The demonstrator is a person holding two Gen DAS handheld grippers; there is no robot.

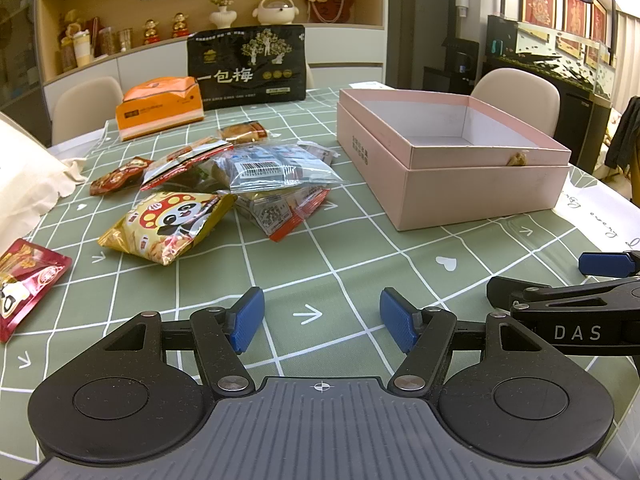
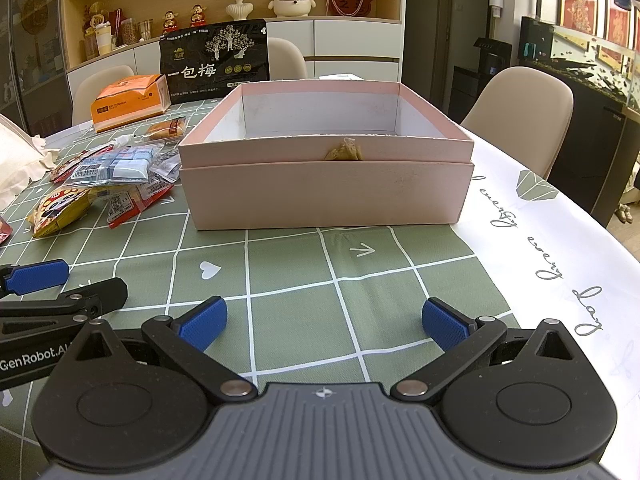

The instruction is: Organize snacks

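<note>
An open, empty pink box (image 1: 472,184) stands on the green checked tablecloth; in the right wrist view it (image 2: 326,194) is straight ahead. A pile of snack packets lies left of it: a yellow panda bag (image 1: 168,224), a clear bag with a barcode (image 1: 272,170), a red-edged packet (image 1: 288,212) and a small brown packet (image 1: 116,178). A red packet (image 1: 24,280) lies at the far left. My left gripper (image 1: 322,316) is open and empty, low over the cloth. My right gripper (image 2: 324,326) is open and empty in front of the box.
A black plum bag (image 1: 248,66) and an orange tissue box (image 1: 160,108) stand at the table's far side. A cream cloth bag (image 1: 24,176) lies at the left. Chairs (image 2: 520,120) surround the table. A white runner (image 2: 540,248) covers the right edge.
</note>
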